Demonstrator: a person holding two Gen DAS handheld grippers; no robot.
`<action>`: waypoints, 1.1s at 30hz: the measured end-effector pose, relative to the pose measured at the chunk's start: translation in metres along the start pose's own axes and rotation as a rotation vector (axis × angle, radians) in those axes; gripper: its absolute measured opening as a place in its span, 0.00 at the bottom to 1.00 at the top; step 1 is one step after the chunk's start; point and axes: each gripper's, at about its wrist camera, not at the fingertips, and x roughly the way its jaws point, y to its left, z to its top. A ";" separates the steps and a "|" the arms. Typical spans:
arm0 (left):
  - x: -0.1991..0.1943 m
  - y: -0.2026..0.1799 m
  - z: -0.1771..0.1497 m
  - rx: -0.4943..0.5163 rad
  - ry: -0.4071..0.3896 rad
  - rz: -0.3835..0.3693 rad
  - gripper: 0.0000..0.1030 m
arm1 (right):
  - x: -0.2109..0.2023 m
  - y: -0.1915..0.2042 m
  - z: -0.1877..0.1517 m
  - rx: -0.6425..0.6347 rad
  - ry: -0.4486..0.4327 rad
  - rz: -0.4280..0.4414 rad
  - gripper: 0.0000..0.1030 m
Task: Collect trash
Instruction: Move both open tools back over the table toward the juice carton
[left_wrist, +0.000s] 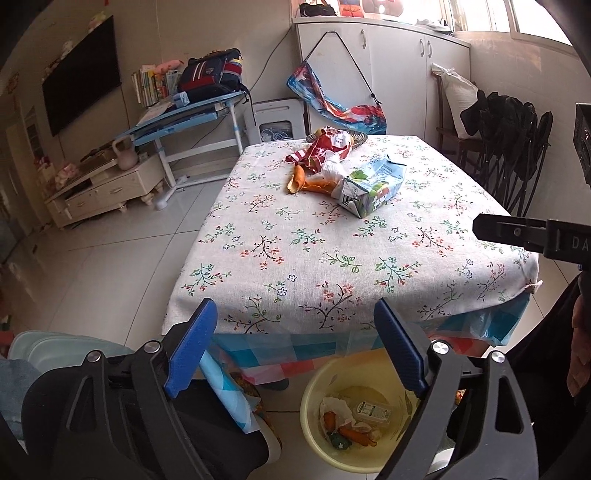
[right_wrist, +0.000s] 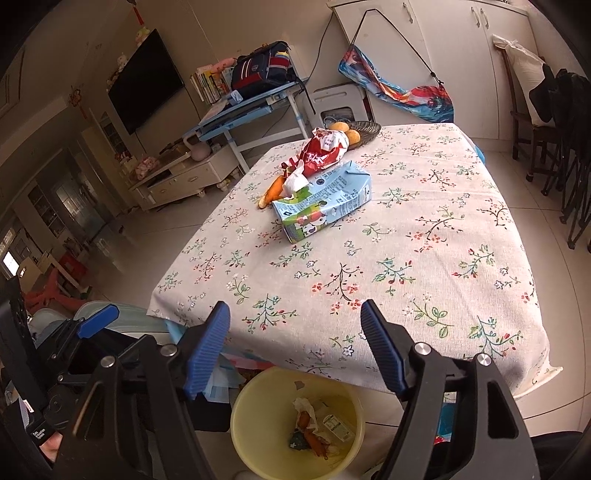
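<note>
Your table (right_wrist: 406, 258) fills the middle of the frame, and the yellow bin (right_wrist: 255, 413) sits low, under its near edge. The milk carton (right_wrist: 325, 203) lies up past both grippers, its long side slanting up to the right. Your right gripper (right_wrist: 295, 347) looks nearer. It and your left gripper (left_wrist: 295, 347) are wide and empty.

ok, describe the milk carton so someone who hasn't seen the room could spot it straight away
Start at the table with the floral cloth. Toward its far side sits a small heap of trash in front of a dark woven basket of fruit. The milk carton lies on its side at the near edge of that heap: the only boxy item, light blue with cartoon print, beside a red snack bag and orange peel.
</note>
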 end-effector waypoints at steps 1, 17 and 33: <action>0.000 0.001 0.000 -0.007 0.000 0.002 0.81 | 0.000 0.000 0.000 -0.001 0.001 -0.001 0.69; -0.001 0.033 0.019 -0.160 -0.042 0.011 0.84 | 0.023 -0.010 0.008 0.112 0.047 0.062 0.70; 0.033 0.056 0.072 -0.186 -0.051 0.013 0.86 | 0.064 -0.021 0.035 0.217 0.081 0.078 0.70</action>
